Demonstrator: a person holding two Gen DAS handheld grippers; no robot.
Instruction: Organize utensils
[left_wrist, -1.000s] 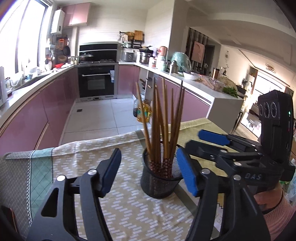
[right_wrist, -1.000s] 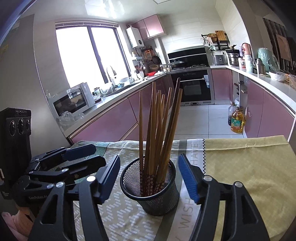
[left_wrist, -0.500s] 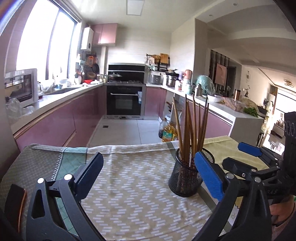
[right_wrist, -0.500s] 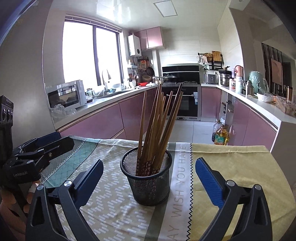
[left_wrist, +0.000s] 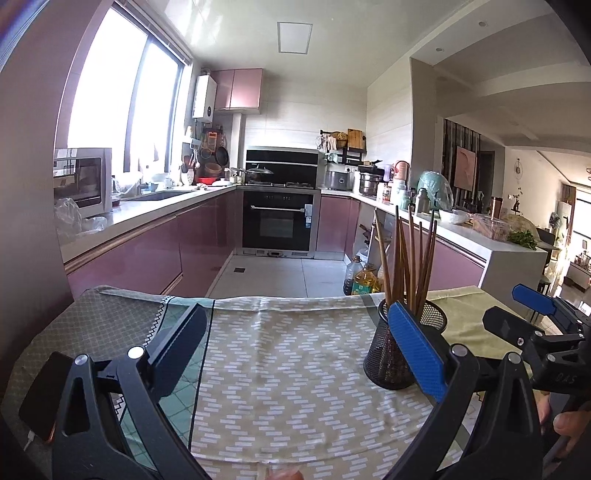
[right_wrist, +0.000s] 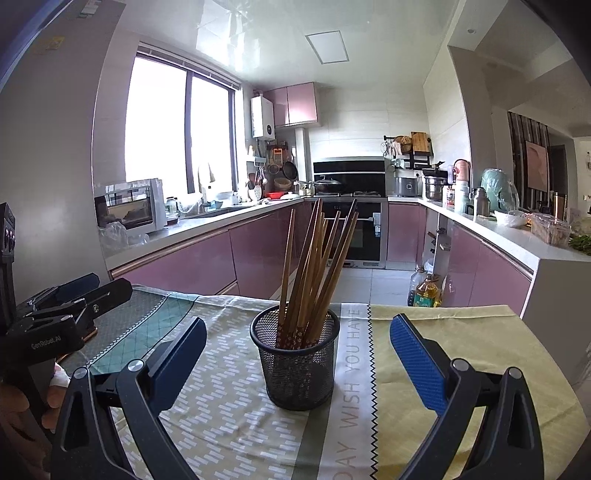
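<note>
Stiff, light, slippery brown wooden chopsticks (right_wrist: 314, 266) stood loose in a black wire-mesh cup (right_wrist: 295, 362); best pinched mid-shaft. Both the left gripper (left_wrist: 295, 354) and the right gripper (right_wrist: 295, 354) gaped apart, empty.

A patterned tablecloth (right_wrist: 229, 413) printed with "WISH YOU HAVE" covers the near table. Beyond it, the built-in oven (right_wrist: 364, 230) closes the far end of the kitchen, a wok (right_wrist: 327, 183) on the hob above it. Left of the oven, a white microwave (right_wrist: 131, 208) sits on the counter; right of it, oil bottles (right_wrist: 424, 290) stand on the floor.
</note>
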